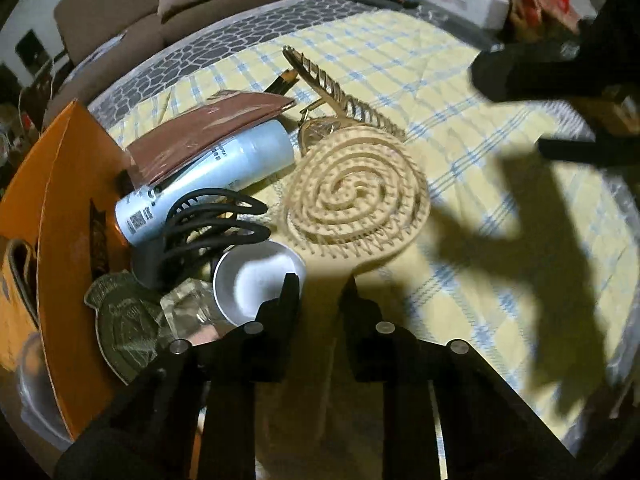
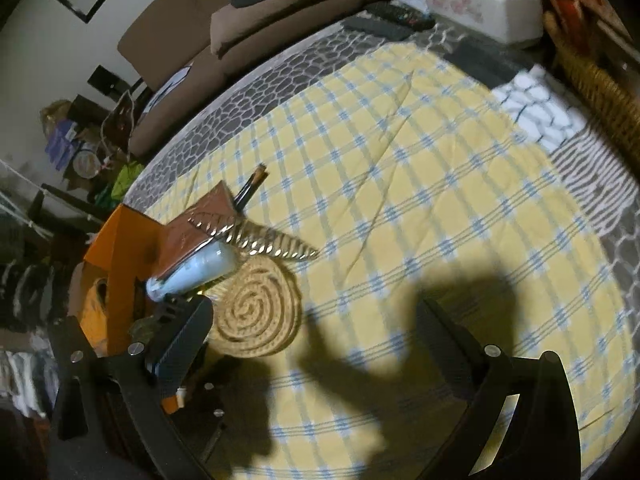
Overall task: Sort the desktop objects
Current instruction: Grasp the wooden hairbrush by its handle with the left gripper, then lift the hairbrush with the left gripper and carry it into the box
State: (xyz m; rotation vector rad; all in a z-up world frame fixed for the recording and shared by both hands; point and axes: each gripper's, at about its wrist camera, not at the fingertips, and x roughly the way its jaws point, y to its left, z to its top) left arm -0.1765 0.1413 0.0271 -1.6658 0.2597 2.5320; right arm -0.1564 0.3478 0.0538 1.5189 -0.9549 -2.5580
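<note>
A beige round hairbrush [image 1: 356,184] lies on the yellow checked cloth [image 1: 460,92], its handle running toward my left gripper [image 1: 320,286]. The left fingers stand either side of the handle, narrowly apart; I cannot tell if they press it. Left of the brush lie a pale blue bottle [image 1: 208,176], a black claw clip [image 1: 212,220], a white cup [image 1: 260,280], a brown wallet [image 1: 208,128], a gold comb [image 1: 340,88] and a pencil [image 1: 282,80]. My right gripper [image 2: 316,340] is open and empty above the cloth, with the brush [image 2: 256,316] by its left finger.
An orange box [image 1: 68,208] stands at the left edge; a metal badge [image 1: 124,320] and clear glass block [image 1: 188,312] lie beside it. A white tissue box [image 2: 480,4], remotes [image 2: 392,20] and a wicker basket [image 2: 600,92] sit at the far side. A brown sofa [image 2: 240,24] is behind.
</note>
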